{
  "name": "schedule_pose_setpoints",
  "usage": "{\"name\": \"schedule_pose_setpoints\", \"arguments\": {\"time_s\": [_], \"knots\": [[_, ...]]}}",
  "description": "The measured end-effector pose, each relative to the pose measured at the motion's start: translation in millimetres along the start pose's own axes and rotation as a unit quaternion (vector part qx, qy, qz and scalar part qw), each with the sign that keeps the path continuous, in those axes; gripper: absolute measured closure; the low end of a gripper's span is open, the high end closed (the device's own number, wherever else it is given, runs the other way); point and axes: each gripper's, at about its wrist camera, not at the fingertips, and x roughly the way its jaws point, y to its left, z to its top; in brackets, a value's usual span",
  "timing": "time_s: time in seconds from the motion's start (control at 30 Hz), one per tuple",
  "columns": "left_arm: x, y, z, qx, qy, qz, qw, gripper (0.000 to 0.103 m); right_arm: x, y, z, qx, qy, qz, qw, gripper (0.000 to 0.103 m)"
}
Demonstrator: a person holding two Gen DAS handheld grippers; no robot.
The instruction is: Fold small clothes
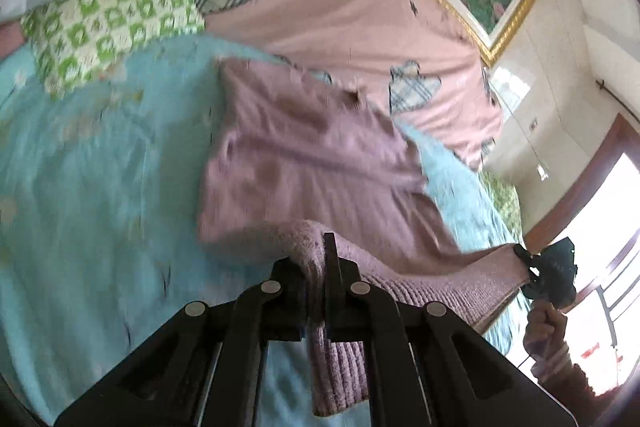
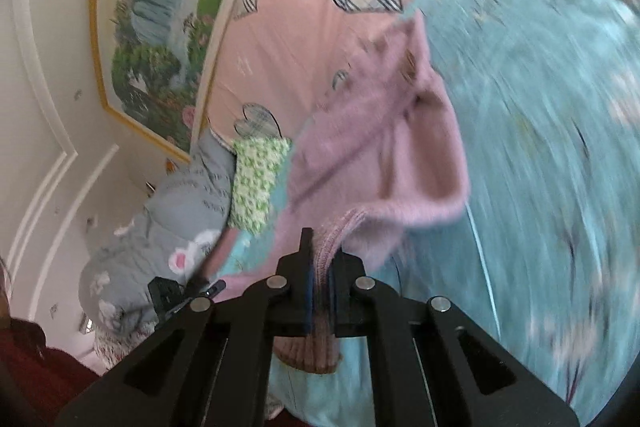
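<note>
We have each gripper clamped on the ribbed hem of one mauve sweater (image 1: pixel 304 155): the left gripper (image 1: pixel 322 255) at one corner, the right gripper (image 2: pixel 320 259) at the other, so the hem hangs taut between them, probably ready to fold over the body lying on the bed's blue quilt (image 1: pixel 100 167). Two grippers, one sweater, one green checked pillow (image 1: pixel 112 15).

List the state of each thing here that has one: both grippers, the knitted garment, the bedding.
Left gripper: shut on the ribbed hem.
Right gripper: shut on the same hem.
Fuzzy lilac knitted sweater: hem lifted, body trailing on the bed.
Turquoise floral bedspread: spread, rumpled.
Green-and-white checked pillow: lying on the bed.
</note>
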Motion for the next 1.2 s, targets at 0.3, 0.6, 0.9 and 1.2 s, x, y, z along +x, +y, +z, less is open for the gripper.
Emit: {"name": "schedule_pose_setpoints", "arguments": {"time_s": [0.3, 0.6, 0.9, 1.2], "knots": [[67.4, 3.0, 120.6, 0.009, -0.045, 0.034, 0.9984, 0.100, 73.8, 13.0, 116.7, -0.017, -0.026, -0.014, 0.999, 0.097], [189.9, 37.9, 203.3, 0.011, -0.014, 0.085, 0.9962, 0.100, 172.8, -29.9, 202.0, 0.002, -0.038, -0.042, 0.998, 0.097], [293.4, 91.5, 219.4, -0.015, 0.049, 0.126, 0.9907, 0.093, 237.4, -105.9, 234.7, 0.057, -0.033, -0.120, 0.991, 0.094], [232.4, 86.7, 205.2, 0.001, 0.028, 0.130, 0.9911, 0.054, 186.7, -103.7, 228.1, 0.093, -0.091, -0.125, 0.983, 0.089]]}}
